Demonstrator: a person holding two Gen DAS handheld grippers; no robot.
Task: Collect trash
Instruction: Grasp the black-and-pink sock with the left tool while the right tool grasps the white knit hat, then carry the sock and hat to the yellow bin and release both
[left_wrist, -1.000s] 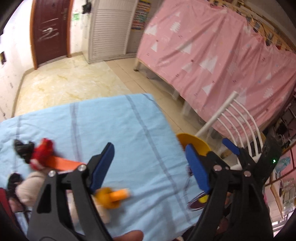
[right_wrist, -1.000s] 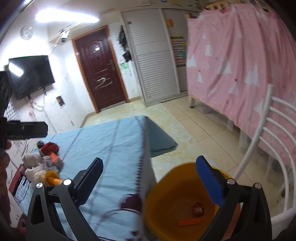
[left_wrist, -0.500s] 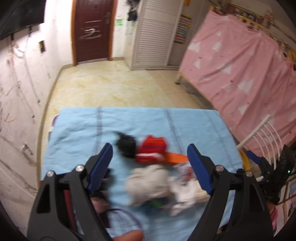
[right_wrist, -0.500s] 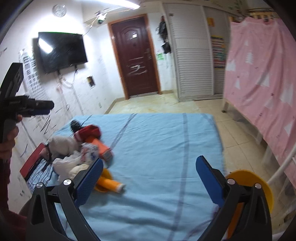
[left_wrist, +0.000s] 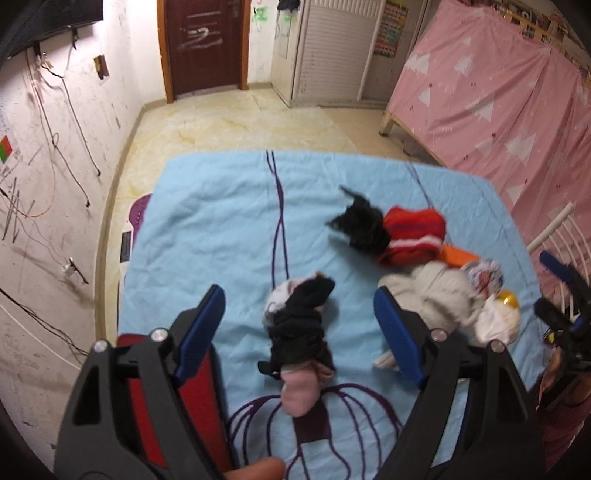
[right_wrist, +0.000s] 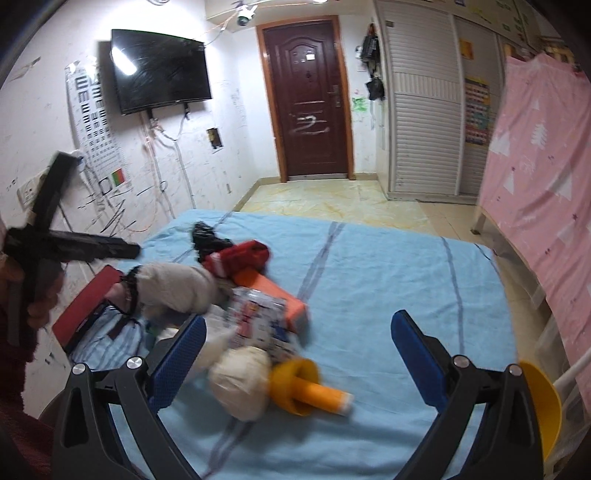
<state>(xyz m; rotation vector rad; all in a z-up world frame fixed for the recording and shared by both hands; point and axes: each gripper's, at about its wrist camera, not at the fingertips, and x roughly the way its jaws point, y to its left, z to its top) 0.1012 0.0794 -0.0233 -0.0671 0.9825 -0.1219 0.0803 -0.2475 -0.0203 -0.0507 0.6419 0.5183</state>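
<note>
Reaching step, nothing picked yet: left gripper (left_wrist: 299, 328) jaws apart over dark crumpled cloth wad (left_wrist: 299, 325) on blue-sheeted bench (left_wrist: 221, 221); right gripper (right_wrist: 299, 356) jaws apart, empty, near white crumpled wad (right_wrist: 240, 384). Next, probably: lower, clamp, carry to yellow plastic bin (right_wrist: 541, 402), near right.

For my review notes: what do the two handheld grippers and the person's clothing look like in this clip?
Both the left gripper and the right gripper are black plastic clamp-style frames with silver rivets at the pivots. Their jaws carry flat blue pads. No cables show on them. A dark red sleeve shows at the edge of the left wrist view.
</note>
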